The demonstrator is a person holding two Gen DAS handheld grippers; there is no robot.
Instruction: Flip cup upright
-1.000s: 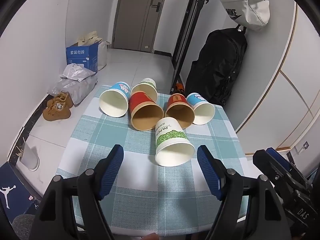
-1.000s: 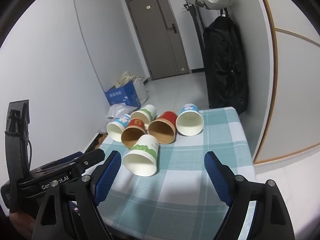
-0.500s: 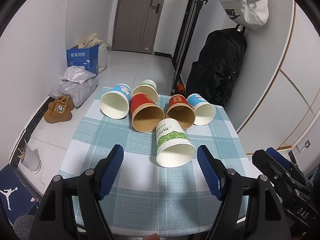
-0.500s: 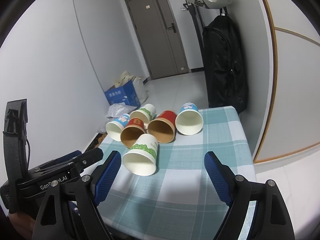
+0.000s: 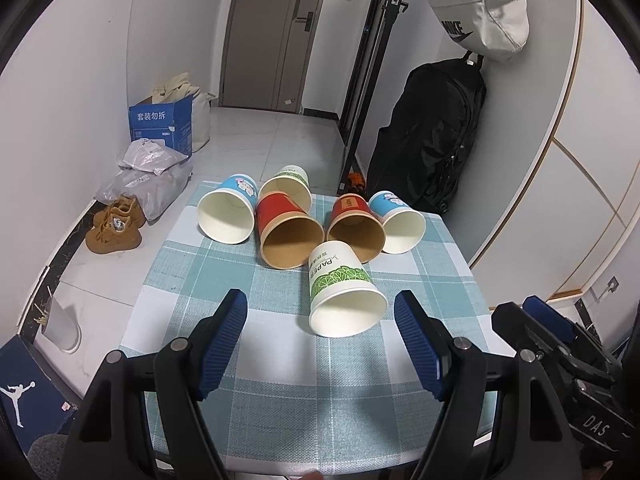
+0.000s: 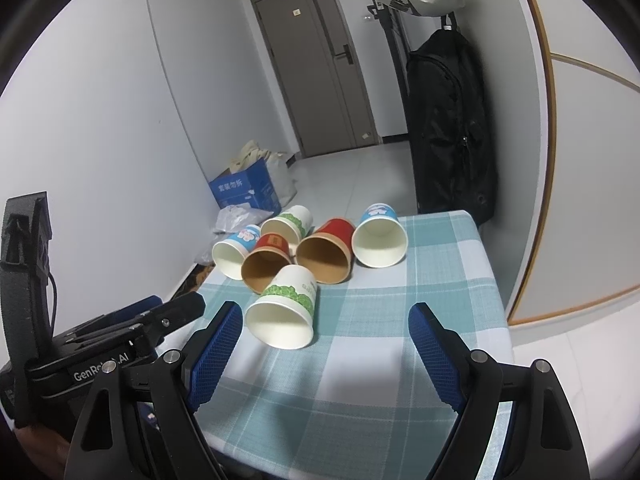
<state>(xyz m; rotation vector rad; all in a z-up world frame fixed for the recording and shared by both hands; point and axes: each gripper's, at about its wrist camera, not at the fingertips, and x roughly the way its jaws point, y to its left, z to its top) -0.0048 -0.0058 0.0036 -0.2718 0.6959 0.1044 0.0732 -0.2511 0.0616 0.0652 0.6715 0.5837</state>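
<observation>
Here both tongs (image 5: 320, 312) (image 6: 324, 320) gape before the toppled green cup (image 5: 340, 292).

You get even, bright indoor light, soft shadows under the cups (image 5: 346, 296) on the desk (image 5: 280, 400), heavy fisheye bending and black corners.

Six cups (image 5: 344, 292) on table (image 5: 192, 280), nearest one before the rest

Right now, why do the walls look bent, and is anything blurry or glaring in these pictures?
Left wrist view: fisheye lens bows the door frame and walls, corners black; cups sharp, the nearest cup casts a soft shadow on the tablecloth. Right wrist view: same curving, dimmer and bluish; no strong glare, gripper edges slightly soft.
</observation>
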